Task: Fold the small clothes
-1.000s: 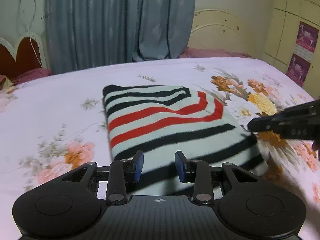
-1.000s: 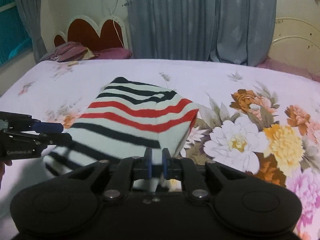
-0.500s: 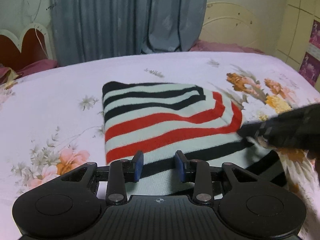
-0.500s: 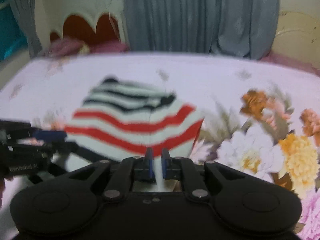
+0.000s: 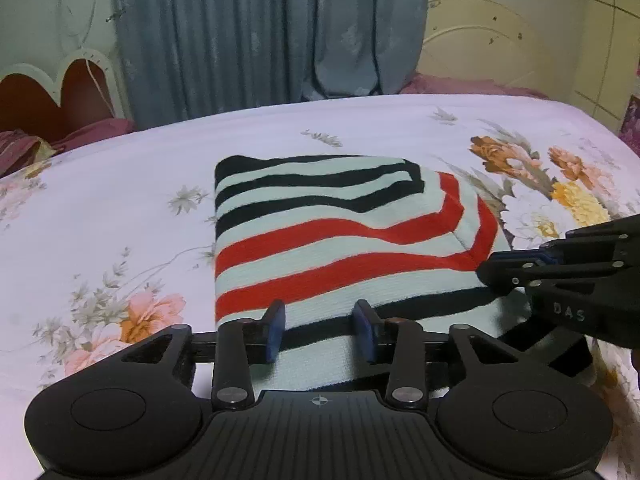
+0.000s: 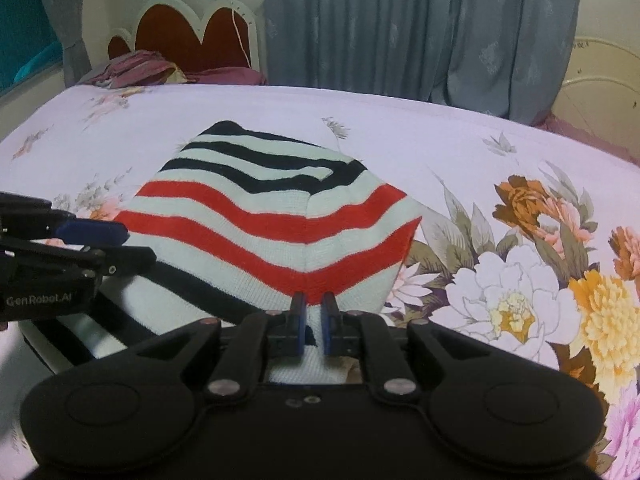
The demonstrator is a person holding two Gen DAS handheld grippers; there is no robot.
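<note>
We find the striped knit [image 5: 344,248] folded on the bed [image 5: 120,200]: soft, light, limp. Right hand-held gripper [image 6: 314,320] pinches its near edge; left hand-held gripper [image 5: 320,328] opening, pads clear. Best held by the edges.

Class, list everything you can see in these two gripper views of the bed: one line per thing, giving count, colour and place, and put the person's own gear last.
striped garment: one, pale mint with black and red stripes, folded on the bed.
bedsheet: one, white with floral print, covering the bed.
curtain: one, grey-blue, behind the bed.
headboard: one, red with white scalloped trim, far left.
crumpled cloth: one, purple, below that headboard.
left gripper: one, black with blue pads, jaws opening over the garment's near edge.
right gripper: one, black with blue pads, pinching the garment's near edge.
</note>
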